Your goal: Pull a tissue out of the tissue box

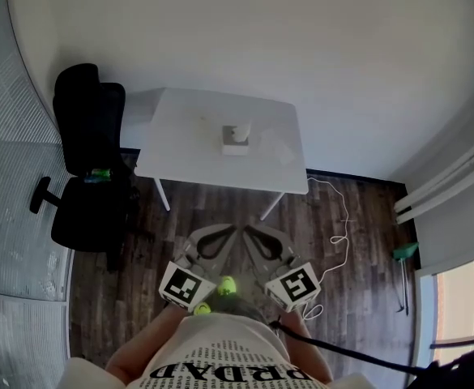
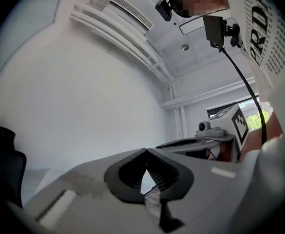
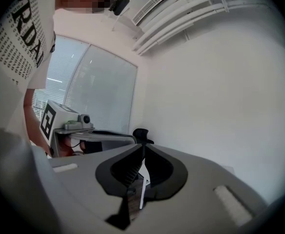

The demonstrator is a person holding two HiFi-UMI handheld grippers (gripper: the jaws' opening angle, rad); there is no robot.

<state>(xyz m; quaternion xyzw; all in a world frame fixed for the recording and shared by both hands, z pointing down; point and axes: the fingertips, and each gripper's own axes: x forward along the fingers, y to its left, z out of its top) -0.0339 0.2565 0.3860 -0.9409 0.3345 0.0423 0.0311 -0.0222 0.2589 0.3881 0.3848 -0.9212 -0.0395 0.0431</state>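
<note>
Both your left tool (image 1: 233, 228) and right tool (image 1: 247, 229) are clenched shut on nothing, held close to your body and well short of the counter (image 1: 184, 132). The tissue box (image 1: 236, 143) sits near the counter's middle. The tissue (image 1: 238, 130) that seems to poke from its top should be very light, soft and easily torn, so pinch that raised tuft; the light box may lift with it.

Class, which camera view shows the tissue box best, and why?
The head view: the tissue box sits in plain sight on the white table, seen from above. Neither gripper view shows it.
</note>
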